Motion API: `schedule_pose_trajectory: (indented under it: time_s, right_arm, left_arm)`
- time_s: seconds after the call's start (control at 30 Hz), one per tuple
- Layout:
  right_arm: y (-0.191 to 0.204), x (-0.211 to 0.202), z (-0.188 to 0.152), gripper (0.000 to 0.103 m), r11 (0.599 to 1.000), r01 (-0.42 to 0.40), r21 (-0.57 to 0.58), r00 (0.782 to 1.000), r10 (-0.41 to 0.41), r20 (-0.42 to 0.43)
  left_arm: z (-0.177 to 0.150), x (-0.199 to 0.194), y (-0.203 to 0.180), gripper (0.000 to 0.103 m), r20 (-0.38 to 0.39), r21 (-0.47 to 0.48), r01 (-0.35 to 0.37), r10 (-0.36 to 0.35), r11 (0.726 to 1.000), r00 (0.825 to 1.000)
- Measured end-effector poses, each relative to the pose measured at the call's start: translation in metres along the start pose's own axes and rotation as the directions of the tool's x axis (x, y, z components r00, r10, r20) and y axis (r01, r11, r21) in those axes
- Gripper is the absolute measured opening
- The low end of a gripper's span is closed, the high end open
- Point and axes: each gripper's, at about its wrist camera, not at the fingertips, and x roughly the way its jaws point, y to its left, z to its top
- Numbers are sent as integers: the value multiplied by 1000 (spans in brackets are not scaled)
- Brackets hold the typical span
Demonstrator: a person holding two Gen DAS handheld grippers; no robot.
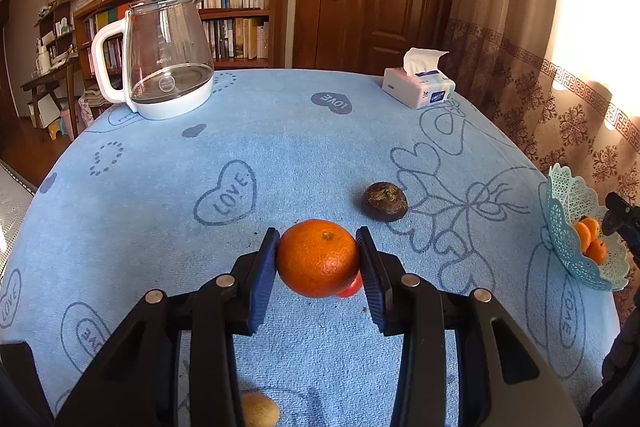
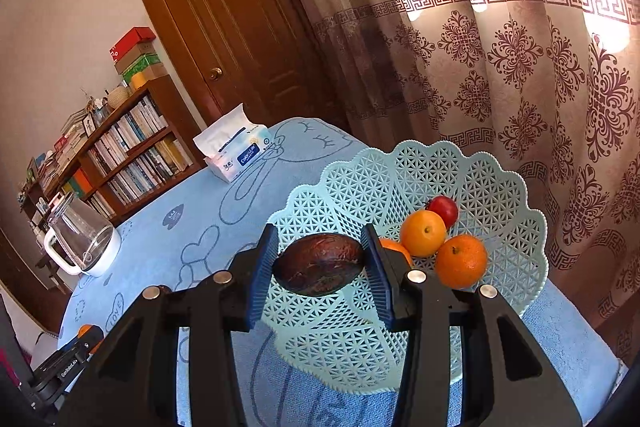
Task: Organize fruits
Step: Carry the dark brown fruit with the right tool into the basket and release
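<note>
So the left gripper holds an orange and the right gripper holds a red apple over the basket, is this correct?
Not quite. The left gripper does hold the orange, but the right gripper holds a dark brown fruit, not a red apple, over the basket. The right wrist view shows it.

Open blue tablecloth [image 1: 280, 147] fills the middle of the table, leaving a wide clear lane toward twelve o'clock. A glass kettle [image 1: 164, 59] blocks the far corner at ten o'clock, and a tissue pack [image 1: 418, 87] stands at one o'clock. A dark brown fruit [image 1: 385, 201] lies near centre at two o'clock. The lattice basket [image 1: 568, 211] rims the three o'clock edge.
</note>
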Motion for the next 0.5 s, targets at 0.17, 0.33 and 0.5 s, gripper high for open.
schedule_pose_trajectory:
  time_s: [0.17, 0.33, 0.5]
  right_arm:
    - [-4, 6, -5, 44, 1000, -2, 11, 999, 2, -45]
    - [-8, 7, -10, 44, 1000, 22, 7, 998, -21, -62]
    - [-14, 8, -13, 44, 999, 52, 16, 996, -51, -77]
  left_arm:
    - [-1, 1, -2, 40, -4, 6, 3, -3, 1000, 1000]
    - [-1, 1, -3, 40, -5, 7, 3, -3, 1000, 1000]
    - [-2, 1, -4, 40, -5, 11, 5, -5, 1000, 1000]
